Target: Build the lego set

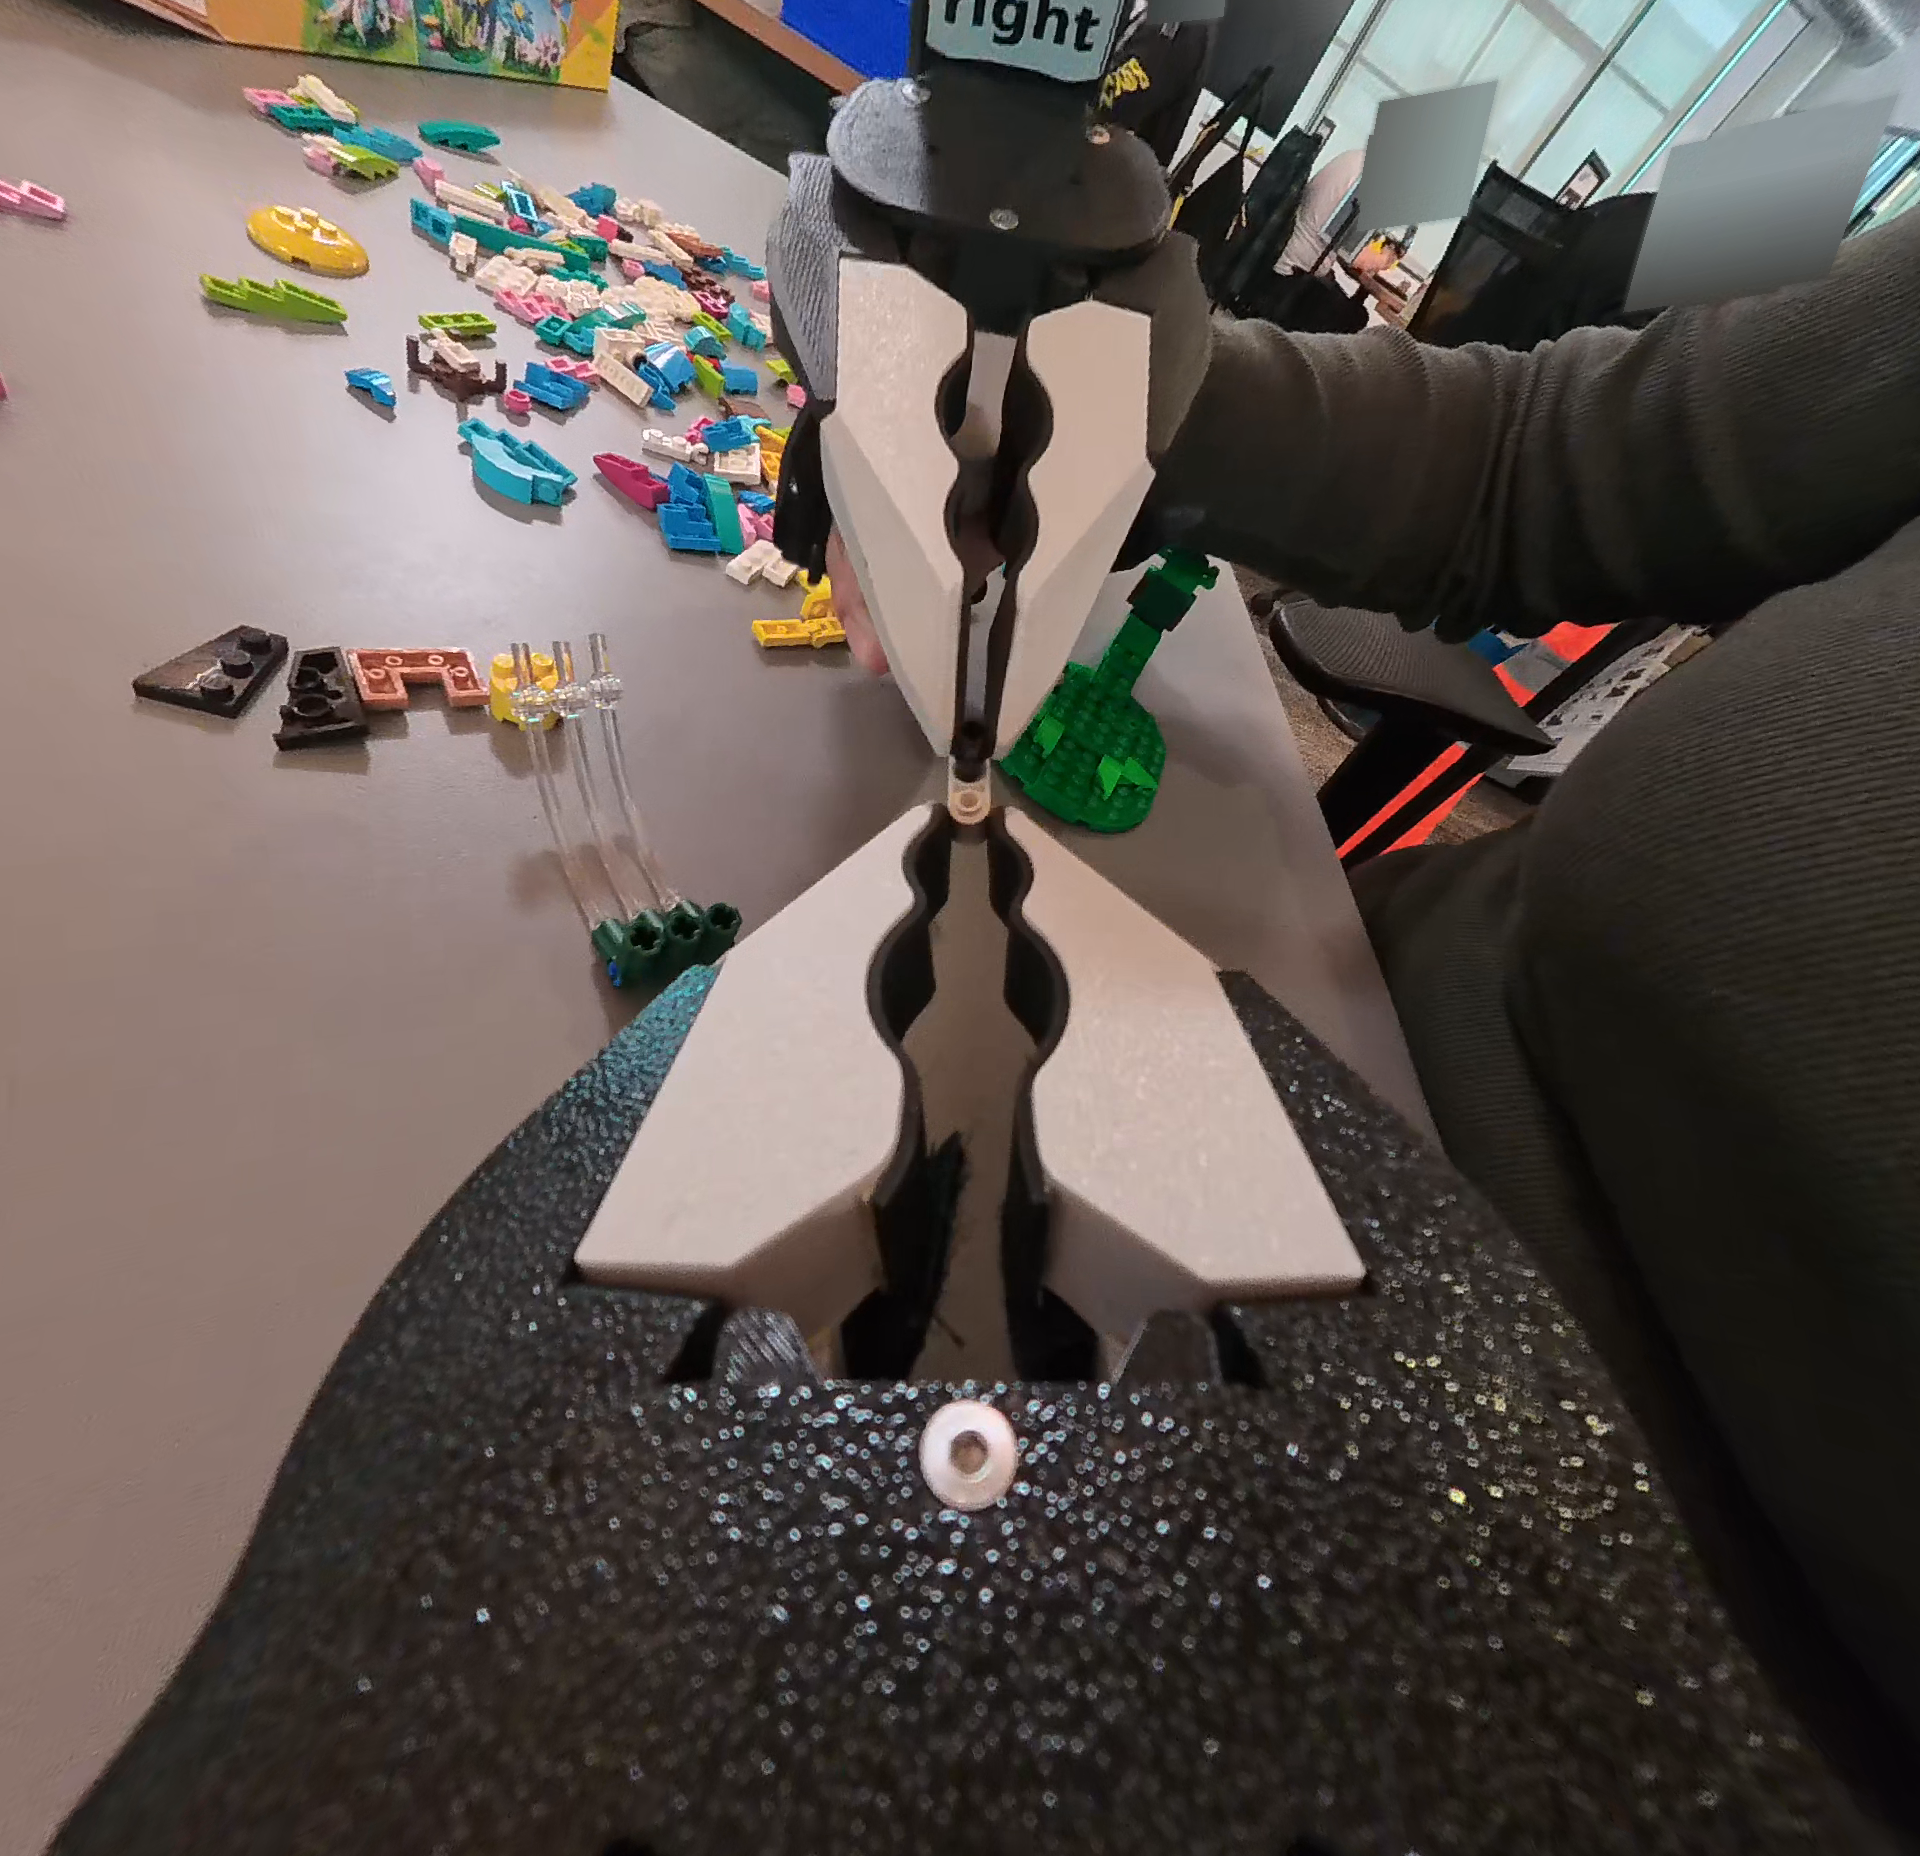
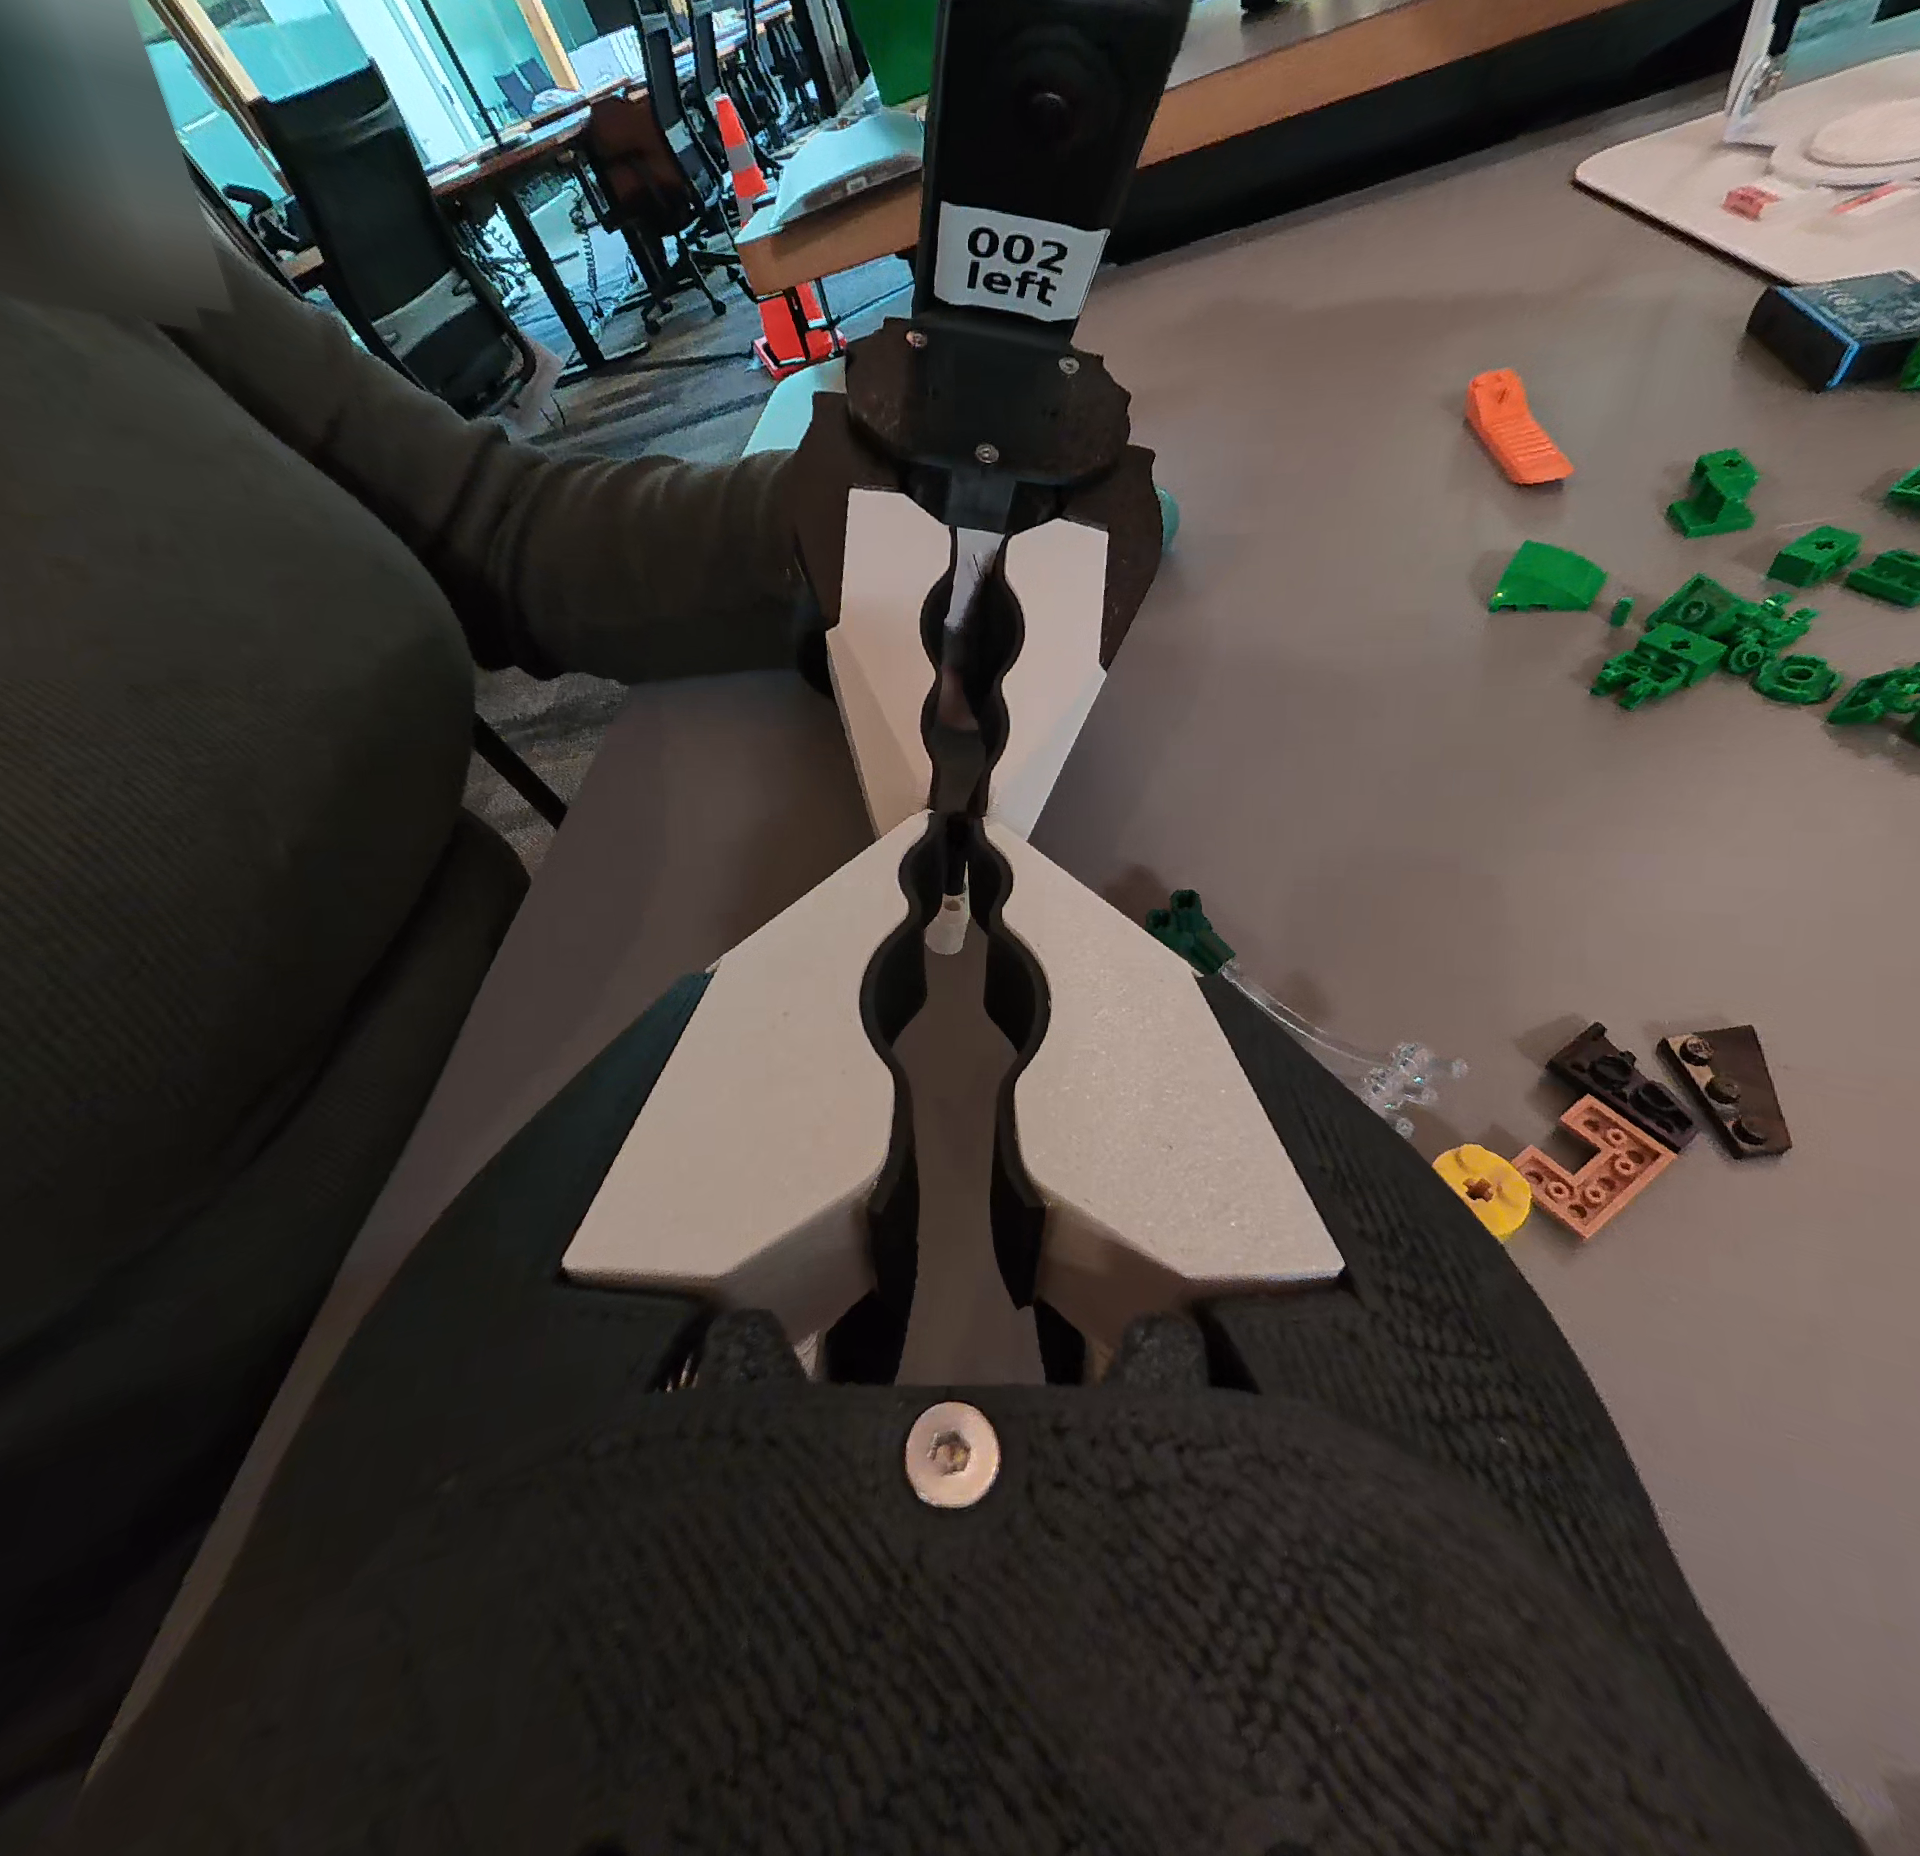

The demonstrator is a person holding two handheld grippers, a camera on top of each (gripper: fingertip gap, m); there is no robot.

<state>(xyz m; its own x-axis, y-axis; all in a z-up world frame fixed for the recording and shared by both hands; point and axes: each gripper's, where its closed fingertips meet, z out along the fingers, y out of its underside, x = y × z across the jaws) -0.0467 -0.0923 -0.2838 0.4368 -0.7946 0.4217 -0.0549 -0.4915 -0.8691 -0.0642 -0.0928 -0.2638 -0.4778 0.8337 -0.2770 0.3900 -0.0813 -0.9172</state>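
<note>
My two grippers meet tip to tip above the table's near edge. In the left wrist view my left gripper (image 1: 967,817) is shut on a small white round piece (image 1: 968,798). My right gripper (image 1: 971,752) comes from above, shut on a small black pin (image 1: 971,738) that touches the white piece. In the right wrist view my right gripper (image 2: 952,838) points at the left gripper (image 2: 957,809); the black pin (image 2: 953,871) and the white piece (image 2: 948,923) show in the gap between my fingers. A green plant build (image 1: 1101,736) stands just behind the tips.
Clear rods in dark green bricks (image 1: 665,933), black wedge plates (image 1: 213,668), a brown plate (image 1: 416,674) and a yellow round brick (image 1: 509,679) lie to the left. A pile of coloured bricks (image 1: 623,331) lies farther off. Green pieces (image 2: 1714,643) and an orange separator (image 2: 1517,442) lie to the right. Both grippers' tips are close together, under 4 cm apart.
</note>
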